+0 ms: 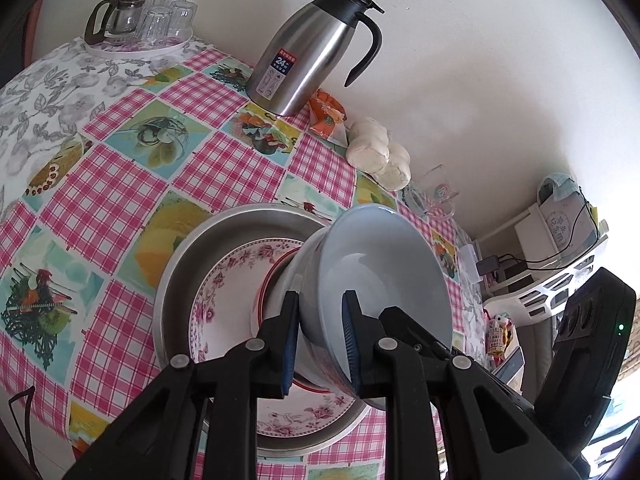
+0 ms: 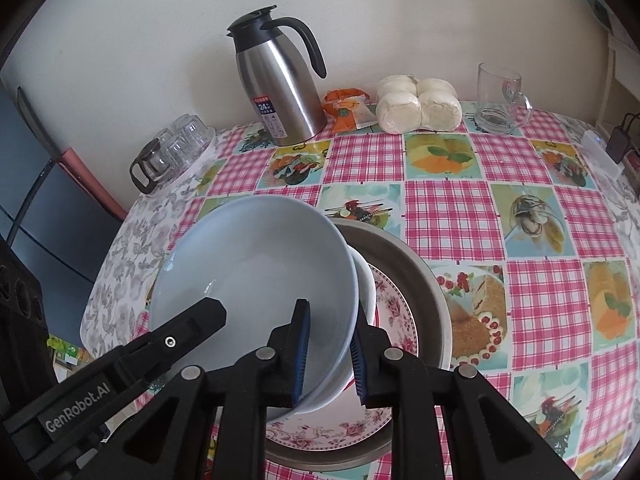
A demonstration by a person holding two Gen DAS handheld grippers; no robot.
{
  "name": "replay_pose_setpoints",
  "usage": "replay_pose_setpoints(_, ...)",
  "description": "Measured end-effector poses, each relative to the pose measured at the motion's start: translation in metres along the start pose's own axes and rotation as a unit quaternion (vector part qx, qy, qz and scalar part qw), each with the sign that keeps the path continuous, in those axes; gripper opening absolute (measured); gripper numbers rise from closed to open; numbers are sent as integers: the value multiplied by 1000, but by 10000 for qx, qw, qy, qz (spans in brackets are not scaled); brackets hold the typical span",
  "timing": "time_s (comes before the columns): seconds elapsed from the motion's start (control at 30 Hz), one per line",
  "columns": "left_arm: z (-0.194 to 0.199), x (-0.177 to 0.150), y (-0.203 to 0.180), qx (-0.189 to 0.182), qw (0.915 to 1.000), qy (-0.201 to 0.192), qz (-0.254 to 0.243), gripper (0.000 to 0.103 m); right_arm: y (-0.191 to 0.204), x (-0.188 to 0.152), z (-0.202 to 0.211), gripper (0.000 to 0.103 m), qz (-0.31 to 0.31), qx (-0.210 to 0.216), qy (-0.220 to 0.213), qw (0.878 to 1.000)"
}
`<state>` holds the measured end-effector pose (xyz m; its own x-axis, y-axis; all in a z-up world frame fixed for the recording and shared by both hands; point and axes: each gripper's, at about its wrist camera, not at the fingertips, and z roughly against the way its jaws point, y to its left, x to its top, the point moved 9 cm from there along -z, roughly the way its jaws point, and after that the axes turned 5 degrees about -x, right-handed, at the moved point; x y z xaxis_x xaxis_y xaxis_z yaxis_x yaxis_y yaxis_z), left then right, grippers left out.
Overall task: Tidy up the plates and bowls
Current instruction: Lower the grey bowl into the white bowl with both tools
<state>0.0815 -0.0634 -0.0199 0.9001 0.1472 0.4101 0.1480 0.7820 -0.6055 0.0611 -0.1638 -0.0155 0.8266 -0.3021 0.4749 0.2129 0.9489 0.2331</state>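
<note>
The table (image 2: 452, 216) under its checked cloth carries everything, and its left edge runs close to the stack, so anything that slides that way has little room before it drops.

On it sits the metal pan (image 1: 180, 264), with the floral plate (image 1: 224, 292) lying inside it. The pan's low wall is the first hazard: a bowl lowered off-centre could catch that rim and tip.

Above the plate, the pale blue bowl (image 2: 256, 256) is tilted steeply and appears nested in a white bowl (image 2: 366, 284) beneath it; a red-rimmed dish (image 1: 266, 280) shows under those, though how it rests is hard to tell. Both bowls look glazed and slick, so the tilt is the main risk, since the blue one could slip out of the white one and strike the plate or pan.

The left gripper (image 1: 320, 336) is clamped on the blue bowl's rim, one pad inside and one outside. The right gripper (image 2: 330, 354) straddles the opposite rim with its jaws close around both bowl walls; whether it truly pinches them I cannot tell. If the two pull unevenly, the rim could twist free of one grip.

The steel jug (image 2: 280, 92) and glass mug (image 2: 498, 98) stand well apart, out of danger.
</note>
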Motion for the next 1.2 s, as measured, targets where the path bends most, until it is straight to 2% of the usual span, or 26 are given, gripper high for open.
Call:
replay_pose_setpoints(0.43, 4, 1, 1, 55, 10000, -27, 27, 21, 0, 1, 5, 25, 11, 8, -28, 10000)
replay_pose_setpoints(0.5, 4, 1, 0, 105, 9999, -31, -22, 24, 0, 3, 8, 30, 1, 36, -109, 9999)
replay_pose_setpoints(0.57, 7, 3, -2, 195, 9997, -101, -124, 28, -3, 5, 11, 40, 33, -113, -198, 9997)
replay_pose_setpoints(0.83, 15, 9, 4, 348, 9988, -303, -159, 28, -9, 7, 9, 40, -29, -92, -186, 9998)
replay_pose_setpoints(1.07, 8, 8, 12, 542, 9981, -260, -165, 30, -15, 4, 11, 40, -87, -134, -164, 9997)
replay_pose_setpoints(1.2, 8, 8, 14, 478, 9985, -259, -95, 30, -19, 0, 13, 40, -50, -173, -165, 9997)
